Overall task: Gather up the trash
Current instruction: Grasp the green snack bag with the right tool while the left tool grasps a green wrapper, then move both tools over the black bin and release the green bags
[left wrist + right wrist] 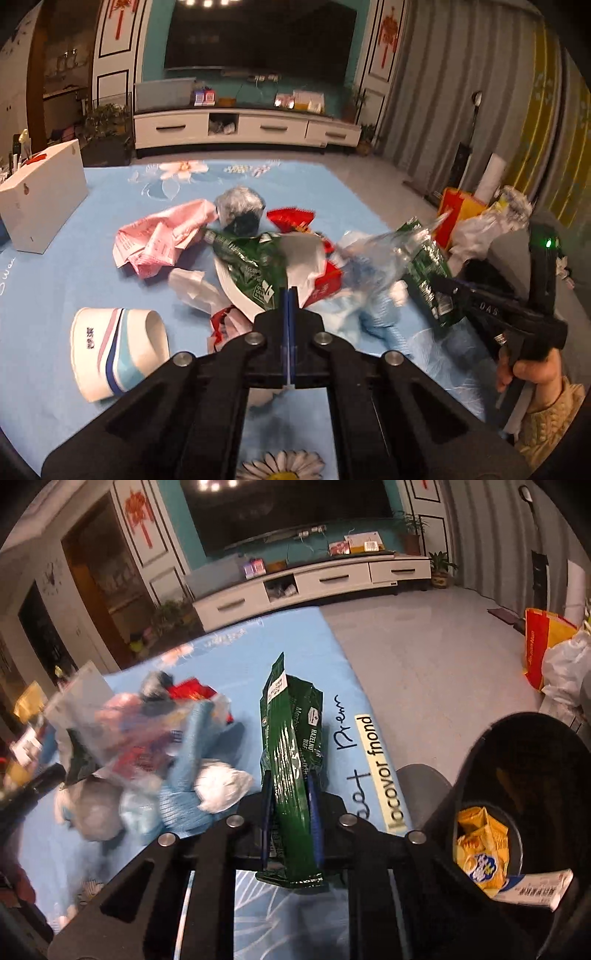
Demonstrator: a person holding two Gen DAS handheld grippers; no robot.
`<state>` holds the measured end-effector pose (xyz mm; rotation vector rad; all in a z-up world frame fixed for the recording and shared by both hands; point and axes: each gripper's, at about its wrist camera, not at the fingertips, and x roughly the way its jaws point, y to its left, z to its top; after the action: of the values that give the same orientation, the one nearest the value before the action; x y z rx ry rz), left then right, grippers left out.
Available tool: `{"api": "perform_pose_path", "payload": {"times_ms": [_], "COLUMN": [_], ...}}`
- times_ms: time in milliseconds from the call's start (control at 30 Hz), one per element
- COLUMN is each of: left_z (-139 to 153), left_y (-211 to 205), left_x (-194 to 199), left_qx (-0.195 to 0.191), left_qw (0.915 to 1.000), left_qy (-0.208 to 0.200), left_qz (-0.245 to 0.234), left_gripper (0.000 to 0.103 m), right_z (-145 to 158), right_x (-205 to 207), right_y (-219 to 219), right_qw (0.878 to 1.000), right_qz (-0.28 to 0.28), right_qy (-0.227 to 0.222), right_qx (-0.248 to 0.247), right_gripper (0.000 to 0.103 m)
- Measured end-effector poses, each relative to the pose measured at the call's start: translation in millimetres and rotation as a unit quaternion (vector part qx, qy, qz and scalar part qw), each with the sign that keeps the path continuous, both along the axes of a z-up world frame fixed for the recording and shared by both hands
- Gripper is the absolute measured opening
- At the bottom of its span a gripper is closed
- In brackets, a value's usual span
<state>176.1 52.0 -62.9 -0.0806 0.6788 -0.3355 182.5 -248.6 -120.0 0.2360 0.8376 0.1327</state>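
Gripping a tall green wrapper (291,775), the right gripper (290,812) has its two blue-edged fingers (316,819) pressed against the wrapper's sides, so the claw is clamped on it. The wrapper stands roughly upright, held above the blue floral tablecloth (236,657). A black bin (491,775) sits just beside the wrapper, off the tablecloth's edge; inside it lie a yellow snack bag (480,849) and a white printed packet (535,888).

The left gripper (290,295) shows its fingers together, with only a thin white edge visible between them; whether that edge belongs to the litter heap cannot be told. Ahead of it, on the tablecloth, the heap comprises a crumpled pink paper (159,236), another green wrapper (251,266), a red packet (291,219) and a dark wrapped ball (240,208). A paper cup (118,350) lies on its side near the heap. A white box (40,203) stands well apart from the heap.
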Motion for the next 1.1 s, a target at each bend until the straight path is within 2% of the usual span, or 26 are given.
{"api": "perform_pose_path", "payload": {"times_ms": [133, 333, 567, 867, 1100], "left_z": [21, 44, 68, 81, 62], "left_y": [8, 4, -19, -92, -167], "left_x": [-32, -77, -114, -120, -95], "left_qx": [-0.035, -0.066, -0.081, -0.069, -0.051], "left_qw": [0.9992, 0.9964, 0.9916, 0.9831, 0.9739], "left_qy": [-0.021, -0.041, -0.06, -0.059, -0.027], "left_qz": [-0.007, -0.035, -0.081, -0.159, -0.219], "left_gripper": [0.001, 0.001, 0.001, 0.001, 0.001], "right_z": [18, 36, 50, 44, 33], "right_x": [-29, -72, -116, -144, -158], "right_y": [-8, -23, -51, -109, -152], "right_qw": [0.999, 0.997, 0.994, 0.988, 0.98], "right_qz": [-0.004, -0.012, -0.037, -0.113, -0.169], "right_qy": [-0.025, -0.05, -0.076, -0.081, -0.076], "right_qx": [0.026, 0.054, 0.063, 0.071, 0.075], "right_gripper": [0.018, 0.018, 0.018, 0.018, 0.018]}}
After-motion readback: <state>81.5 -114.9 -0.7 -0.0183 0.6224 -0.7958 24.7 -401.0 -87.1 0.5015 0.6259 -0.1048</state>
